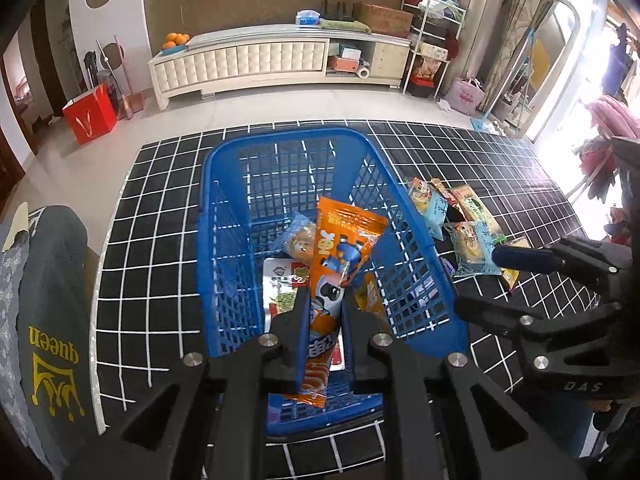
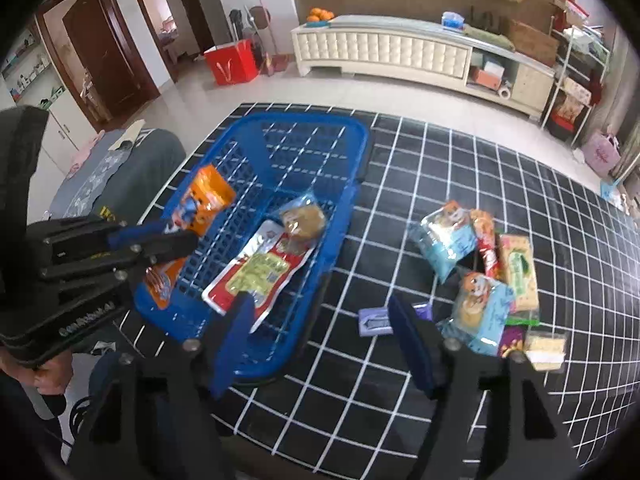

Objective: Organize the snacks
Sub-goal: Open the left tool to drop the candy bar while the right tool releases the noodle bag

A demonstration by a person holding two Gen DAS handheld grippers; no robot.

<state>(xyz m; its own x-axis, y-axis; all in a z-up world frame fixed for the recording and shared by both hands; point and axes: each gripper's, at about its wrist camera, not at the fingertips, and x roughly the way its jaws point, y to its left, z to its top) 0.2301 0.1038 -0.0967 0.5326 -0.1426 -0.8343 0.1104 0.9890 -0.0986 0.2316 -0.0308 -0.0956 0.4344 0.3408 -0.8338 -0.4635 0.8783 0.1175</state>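
Note:
A blue mesh basket (image 1: pixel 224 216) (image 2: pixel 348 184) stands on a black grid tablecloth. My left gripper (image 1: pixel 325 312) (image 2: pixel 160 240) is shut on a long orange snack packet (image 1: pixel 340 252) (image 2: pixel 204 200) and holds it over the basket's near end. In the basket lie a red-and-white packet (image 2: pixel 256 272) and a clear-wrapped brown bun (image 2: pixel 304 220). My right gripper (image 2: pixel 320 320) (image 1: pixel 500 276) is open and empty above the table just right of the basket. A heap of loose snacks (image 2: pixel 480 264) (image 1: pixel 460 216) lies to its right.
A small purple packet (image 2: pixel 374 322) lies between the right gripper's fingers on the cloth. A grey "queen" cushion (image 1: pixel 52 320) sits left of the table. A white TV cabinet (image 1: pixel 276 60) and a red bag (image 1: pixel 90 114) stand on the floor beyond.

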